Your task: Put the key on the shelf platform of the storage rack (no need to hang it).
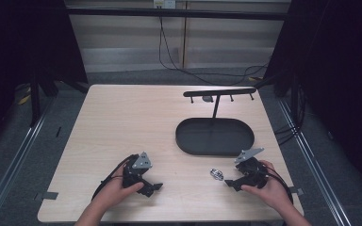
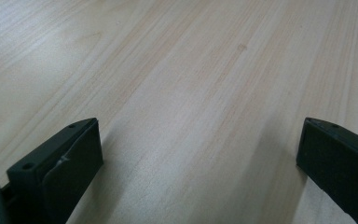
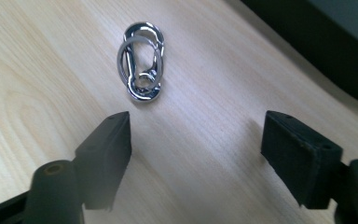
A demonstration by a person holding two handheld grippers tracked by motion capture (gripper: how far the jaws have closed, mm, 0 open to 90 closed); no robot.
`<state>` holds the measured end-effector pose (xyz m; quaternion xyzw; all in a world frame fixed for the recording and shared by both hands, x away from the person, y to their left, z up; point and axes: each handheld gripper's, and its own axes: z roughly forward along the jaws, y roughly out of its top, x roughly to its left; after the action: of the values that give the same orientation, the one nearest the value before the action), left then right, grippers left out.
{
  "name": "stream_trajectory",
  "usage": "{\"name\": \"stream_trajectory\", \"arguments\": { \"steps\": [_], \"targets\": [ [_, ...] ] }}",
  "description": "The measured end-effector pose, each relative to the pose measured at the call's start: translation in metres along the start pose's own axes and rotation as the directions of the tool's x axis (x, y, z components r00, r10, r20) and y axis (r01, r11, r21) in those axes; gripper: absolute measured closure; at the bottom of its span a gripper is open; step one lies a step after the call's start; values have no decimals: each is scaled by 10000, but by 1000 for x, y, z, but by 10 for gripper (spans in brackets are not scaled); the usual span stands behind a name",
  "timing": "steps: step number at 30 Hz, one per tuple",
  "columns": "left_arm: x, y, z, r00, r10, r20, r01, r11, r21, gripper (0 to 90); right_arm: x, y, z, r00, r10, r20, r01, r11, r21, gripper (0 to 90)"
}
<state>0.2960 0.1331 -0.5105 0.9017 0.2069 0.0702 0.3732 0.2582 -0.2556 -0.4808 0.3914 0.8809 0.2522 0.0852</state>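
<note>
Chrome carabiner clip with key ring [image 3: 141, 63] lies flat on the pale wood worktop [image 1: 122, 122], just ahead of the right hand-held gripper [image 3: 196, 144], jaws spread wide, nothing between them. Left hand-held gripper [image 2: 198, 154] rests further left, likewise released over bare wood. Black oval tray [image 1: 215, 137] with hook stand [image 1: 218, 94] sits behind the clip.
</note>
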Motion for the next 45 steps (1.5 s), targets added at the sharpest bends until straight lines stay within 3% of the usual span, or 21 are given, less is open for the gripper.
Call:
{"name": "stream_trajectory", "arguments": {
  "steps": [5, 8, 17, 26, 30, 32, 37, 45],
  "targets": [
    [0, 0, 0, 10000, 8, -2, -8, 10000, 6, 0, 2, 17, -6, 9996, 271, -97, -267, 9989, 392, 339],
    [0, 0, 0, 10000, 6, 1, -6, 10000, 6, 0, 4, 30, -1, 9981, 483, -383, -453, 9961, 760, 366],
    [0, 0, 0, 10000, -2, 9, 2, 10000, 6, 0, 13, 49, 13, 9986, 242, -464, -173, 9895, 1432, 402],
    [0, 0, 0, 10000, 1, 7, -1, 10000, 9, 0, 22, 58, 23, 9986, -258, -457, 346, 9784, 2037, 435],
    [0, 0, 0, 10000, 2, 10, -2, 10000, 10, 0, 28, 60, 28, 9987, -498, -132, 515, 9706, 2351, 456],
    [0, 0, 0, 10000, -3, 9, 3, 10000, 5, 0, 30, 63, 27, 9986, -497, -188, 528, 9682, 2447, 655],
    [0, 0, 0, 10000, -2, 7, 2, 10000, 5, 0, 28, 66, 27, 9988, -274, -403, 376, 9598, 2780, 672],
    [0, 0, 0, 10000, -2, 8, 2, 10000, 5, 0, 26, 66, 26, 9974, -227, -686, 418, 9557, 2913, 678]
  ]
}}
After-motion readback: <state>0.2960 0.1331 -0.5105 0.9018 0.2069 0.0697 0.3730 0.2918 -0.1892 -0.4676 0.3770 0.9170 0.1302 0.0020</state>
